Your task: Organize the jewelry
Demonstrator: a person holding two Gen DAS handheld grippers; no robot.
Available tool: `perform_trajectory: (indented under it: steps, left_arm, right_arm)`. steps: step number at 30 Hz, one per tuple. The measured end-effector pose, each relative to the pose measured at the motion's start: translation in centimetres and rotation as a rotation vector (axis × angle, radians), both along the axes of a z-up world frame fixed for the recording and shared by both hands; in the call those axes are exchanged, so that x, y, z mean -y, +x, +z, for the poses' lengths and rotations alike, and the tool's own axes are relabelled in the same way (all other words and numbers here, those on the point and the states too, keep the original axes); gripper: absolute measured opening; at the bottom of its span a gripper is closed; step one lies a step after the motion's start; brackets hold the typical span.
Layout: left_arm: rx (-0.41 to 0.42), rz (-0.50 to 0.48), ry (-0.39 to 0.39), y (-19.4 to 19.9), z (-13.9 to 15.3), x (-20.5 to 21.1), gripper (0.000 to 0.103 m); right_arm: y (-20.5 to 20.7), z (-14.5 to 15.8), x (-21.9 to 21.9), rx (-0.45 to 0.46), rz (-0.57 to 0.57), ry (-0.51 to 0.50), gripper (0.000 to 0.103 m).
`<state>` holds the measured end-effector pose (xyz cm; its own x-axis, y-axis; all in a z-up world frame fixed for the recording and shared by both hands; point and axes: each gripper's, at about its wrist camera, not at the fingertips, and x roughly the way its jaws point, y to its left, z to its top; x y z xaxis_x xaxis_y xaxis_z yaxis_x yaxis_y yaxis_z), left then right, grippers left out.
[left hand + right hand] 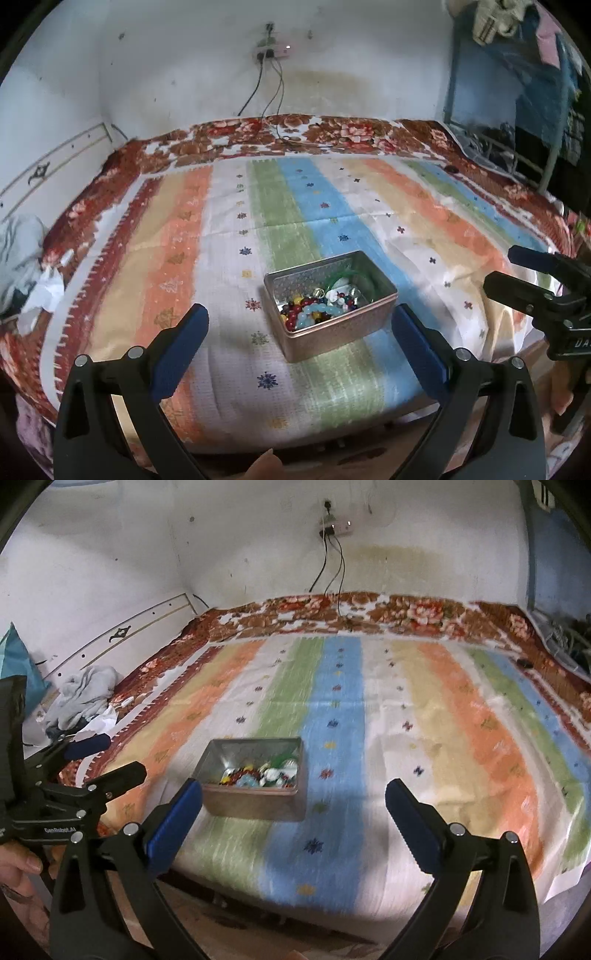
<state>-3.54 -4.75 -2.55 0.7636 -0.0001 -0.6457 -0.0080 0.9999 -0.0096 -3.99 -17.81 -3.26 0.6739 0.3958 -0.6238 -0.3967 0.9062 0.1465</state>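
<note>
A small open metal tin (334, 338) (258, 805) stands on the striped bedspread near the bed's front edge. Inside it lies a heap of beaded jewelry (317, 308) (262, 773): red, blue, yellow and white beads, with something green behind. My left gripper (301, 325) is open, its blue pads wide apart on either side of the tin and short of it, with nothing between them. My right gripper (293, 797) is also open and holds nothing; the tin sits just beyond its left pad. Each gripper shows at the edge of the other's view.
The striped bedspread (229, 258) covers a bed with a floral blanket (295, 136) along the wall. Crumpled grey cloth and paper (86, 698) lie at the bed's left side. Cables (273, 96) hang from a wall socket. A blue metal frame (554, 147) stands at the right.
</note>
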Motion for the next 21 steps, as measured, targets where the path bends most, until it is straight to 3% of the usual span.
perform_trajectory:
  steps: [7,21]
  left_arm:
    - [0.098,-0.011,0.055,-1.5,1.1,1.1,0.097]
    - [0.132,-0.018,0.035,-1.9,1.3,1.5,0.097]
  right_arm:
    - [-0.3,-0.5,-0.7,0.009,0.011,-0.043,0.098]
    - [0.1,-0.9,-0.6,-0.016,0.004,-0.049,0.098]
